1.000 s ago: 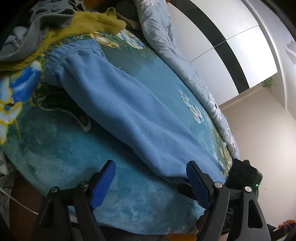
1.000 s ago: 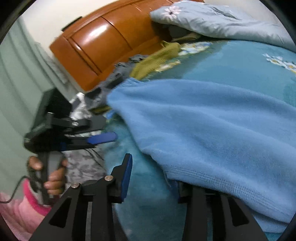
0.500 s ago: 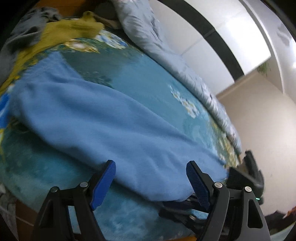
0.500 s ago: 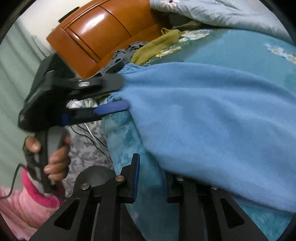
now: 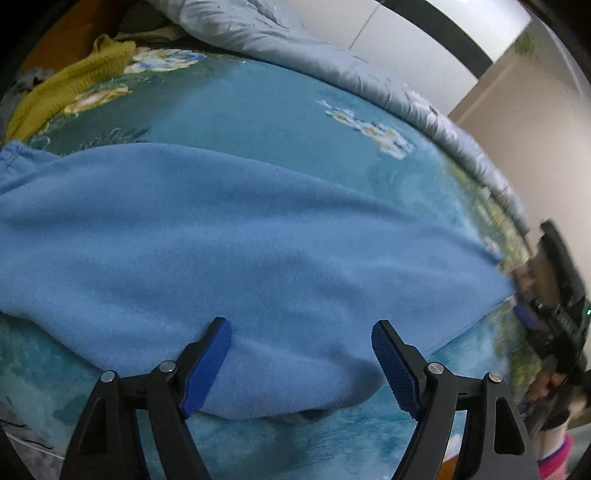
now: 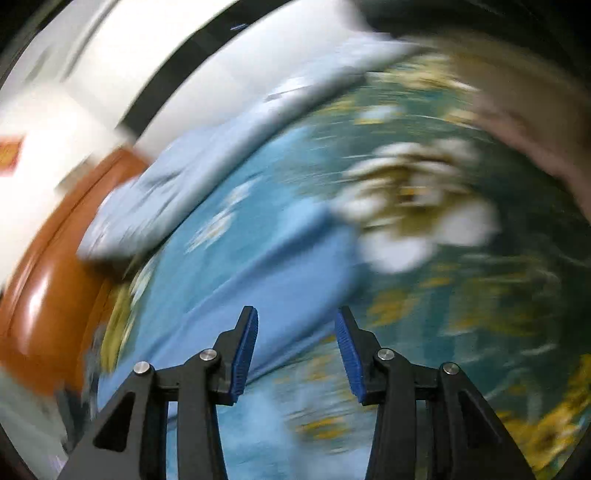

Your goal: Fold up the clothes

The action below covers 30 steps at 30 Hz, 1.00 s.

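A light blue fleece garment point(image 5: 229, 251) lies spread across the teal floral bed cover point(image 5: 266, 110). My left gripper point(image 5: 301, 336) is open, its blue-padded fingers just above the garment's near edge, holding nothing. My right gripper point(image 6: 295, 332) is open and empty over the garment's end point(image 6: 280, 280); that view is heavily blurred by motion. The right gripper also shows at the right edge of the left wrist view point(image 5: 554, 321), beside the garment's far corner.
A mustard yellow knit point(image 5: 62, 88) lies at the far left of the bed. A grey floral quilt point(image 5: 295, 48) runs along the far side. An orange wooden headboard point(image 6: 40, 280) stands at the left. White wardrobe doors point(image 5: 424, 29) stand behind.
The right gripper has opened, let go of the garment's end and swung quickly away. The left gripper has moved in over the garment, which now lies flatter.
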Tool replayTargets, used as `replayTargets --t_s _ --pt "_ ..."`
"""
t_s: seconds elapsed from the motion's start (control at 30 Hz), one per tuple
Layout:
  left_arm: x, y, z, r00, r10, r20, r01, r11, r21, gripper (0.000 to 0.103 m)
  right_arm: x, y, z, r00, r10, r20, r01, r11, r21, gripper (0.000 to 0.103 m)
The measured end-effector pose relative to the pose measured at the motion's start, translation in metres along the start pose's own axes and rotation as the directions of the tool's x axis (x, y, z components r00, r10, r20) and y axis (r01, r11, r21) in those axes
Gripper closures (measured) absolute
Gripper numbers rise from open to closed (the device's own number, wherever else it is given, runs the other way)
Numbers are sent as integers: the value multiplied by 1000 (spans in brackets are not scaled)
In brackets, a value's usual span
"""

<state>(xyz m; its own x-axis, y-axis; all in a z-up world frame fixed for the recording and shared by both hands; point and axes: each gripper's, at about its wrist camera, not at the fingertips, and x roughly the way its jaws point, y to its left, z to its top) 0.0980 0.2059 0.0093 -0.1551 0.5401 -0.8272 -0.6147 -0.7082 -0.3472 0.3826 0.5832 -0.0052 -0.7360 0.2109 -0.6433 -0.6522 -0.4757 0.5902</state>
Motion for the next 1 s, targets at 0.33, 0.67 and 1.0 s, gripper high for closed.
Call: replayTargets --t_s 0.33,0.67,1.0 --pt "-17 18 -11 997 -67 37 69 996 -57 21 32 -10 11 1000 9 18 -10 1000 27 73" --pt "-44 67 -18 968 -125 217 178 954 -241 21 6 68 22 993 53 109 -29 978 -205 95" --pt "-76 117 -38 931 -102 350 229 911 -343 21 56 253 -67 991 117 -63 -130 749 -649 95"
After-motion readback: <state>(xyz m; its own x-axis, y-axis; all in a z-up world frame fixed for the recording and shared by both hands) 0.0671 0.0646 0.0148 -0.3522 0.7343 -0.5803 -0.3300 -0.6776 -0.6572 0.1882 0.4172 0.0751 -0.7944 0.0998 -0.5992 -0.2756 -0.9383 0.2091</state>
